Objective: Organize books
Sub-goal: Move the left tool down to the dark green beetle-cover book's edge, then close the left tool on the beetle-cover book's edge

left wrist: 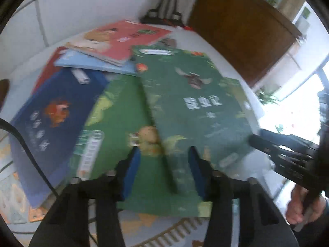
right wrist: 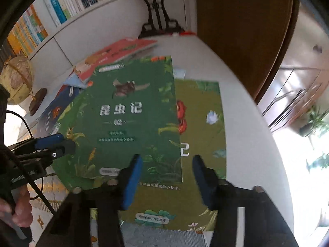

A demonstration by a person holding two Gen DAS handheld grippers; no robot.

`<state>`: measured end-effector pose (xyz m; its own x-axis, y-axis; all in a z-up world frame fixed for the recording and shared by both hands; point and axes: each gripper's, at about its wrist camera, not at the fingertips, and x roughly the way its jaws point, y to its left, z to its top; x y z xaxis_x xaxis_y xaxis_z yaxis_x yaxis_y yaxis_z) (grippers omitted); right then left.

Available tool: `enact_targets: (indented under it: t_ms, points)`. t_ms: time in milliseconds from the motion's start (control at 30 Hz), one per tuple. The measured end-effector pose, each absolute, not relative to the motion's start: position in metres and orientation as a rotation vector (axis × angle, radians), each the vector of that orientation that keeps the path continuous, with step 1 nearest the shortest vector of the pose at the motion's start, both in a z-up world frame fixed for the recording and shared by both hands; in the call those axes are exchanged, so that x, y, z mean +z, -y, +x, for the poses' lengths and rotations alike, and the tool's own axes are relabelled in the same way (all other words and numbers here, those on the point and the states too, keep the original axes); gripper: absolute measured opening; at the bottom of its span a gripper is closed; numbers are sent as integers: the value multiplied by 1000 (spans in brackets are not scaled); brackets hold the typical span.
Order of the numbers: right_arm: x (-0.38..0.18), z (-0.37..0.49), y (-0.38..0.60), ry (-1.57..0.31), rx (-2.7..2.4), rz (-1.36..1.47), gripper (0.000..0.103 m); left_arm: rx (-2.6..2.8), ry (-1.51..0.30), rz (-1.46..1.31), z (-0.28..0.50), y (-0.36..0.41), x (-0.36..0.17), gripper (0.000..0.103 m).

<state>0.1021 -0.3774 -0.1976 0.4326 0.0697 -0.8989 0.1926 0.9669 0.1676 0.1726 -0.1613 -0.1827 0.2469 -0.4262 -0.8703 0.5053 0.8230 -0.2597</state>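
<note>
A: Where is the dark green book [right wrist: 131, 121]?

B: Topmost of the books spread on the white surface [right wrist: 246, 144], overlapping the olive book [right wrist: 203, 135]. Your left hand-held gripper [left wrist: 164, 160] and right hand-held gripper [right wrist: 167, 168] hover above it, jaws apart, grasping nothing.

White cabinet [right wrist: 86, 35] w/ packed shelf [right wrist: 67, 0] above at back. Dark wood door [right wrist: 242, 30] on right. Globe [right wrist: 17, 80] at left, black ornate stand [right wrist: 159, 20] by wall. Bright window light [right wrist: 304, 164] on right, potted plant [right wrist: 314, 121] nearby. Patterned rug [left wrist: 154, 230] on floor.
</note>
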Motion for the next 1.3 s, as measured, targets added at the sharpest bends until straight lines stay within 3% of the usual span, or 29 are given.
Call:
enact_targets:
  t_ms: [433, 767, 1000, 1300]
  points:
    - [-210, 103, 381, -1125, -73, 372, 37, -654, -1175, 75, 168, 169, -184, 33]
    - [-179, 98, 341, -1097, 47, 323, 38, -646, -1162, 113, 151, 132, -171, 33]
    - [-205, 115, 358, -1142, -71, 351, 38, -636, -1155, 58, 181, 128, -179, 33]
    - [-207, 136, 347, -1121, -2, 310, 44, -631, -1141, 80, 173, 136, -184, 38]
